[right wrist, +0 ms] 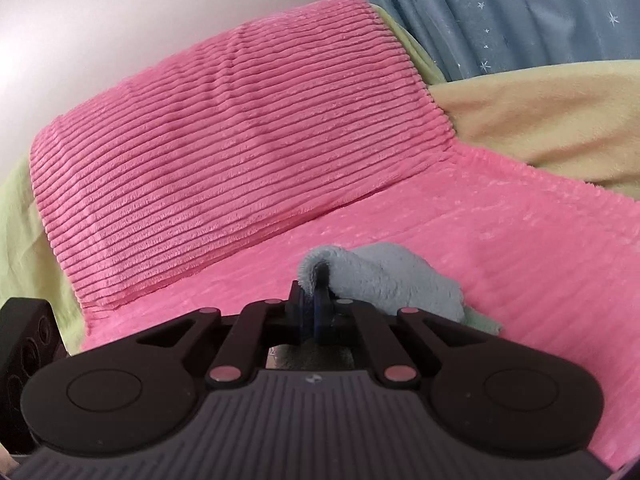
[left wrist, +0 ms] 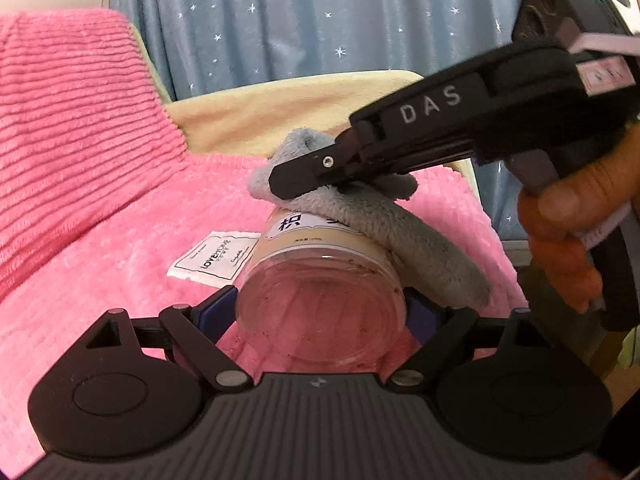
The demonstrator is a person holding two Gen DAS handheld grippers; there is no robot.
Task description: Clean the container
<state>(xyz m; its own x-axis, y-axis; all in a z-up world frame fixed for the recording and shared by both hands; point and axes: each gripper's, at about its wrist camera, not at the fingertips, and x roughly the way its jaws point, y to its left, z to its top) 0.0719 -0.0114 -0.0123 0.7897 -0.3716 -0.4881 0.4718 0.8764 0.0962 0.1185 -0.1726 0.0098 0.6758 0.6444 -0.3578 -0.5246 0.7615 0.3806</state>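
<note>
The jaws of the left gripper (left wrist: 320, 312) squeeze the bottom end of a clear plastic jar (left wrist: 320, 304), held on its side between them. It looks light, smooth and slippery, so a grip across its round sides suits it. It looks empty, with brown specks inside. The right gripper (left wrist: 304, 178) presses a soft gray cloth (left wrist: 400, 232) on top of the jar.

In the right view, the jaws are pressed together on the cloth (right wrist: 380, 276). The jar is hidden below them.
</note>
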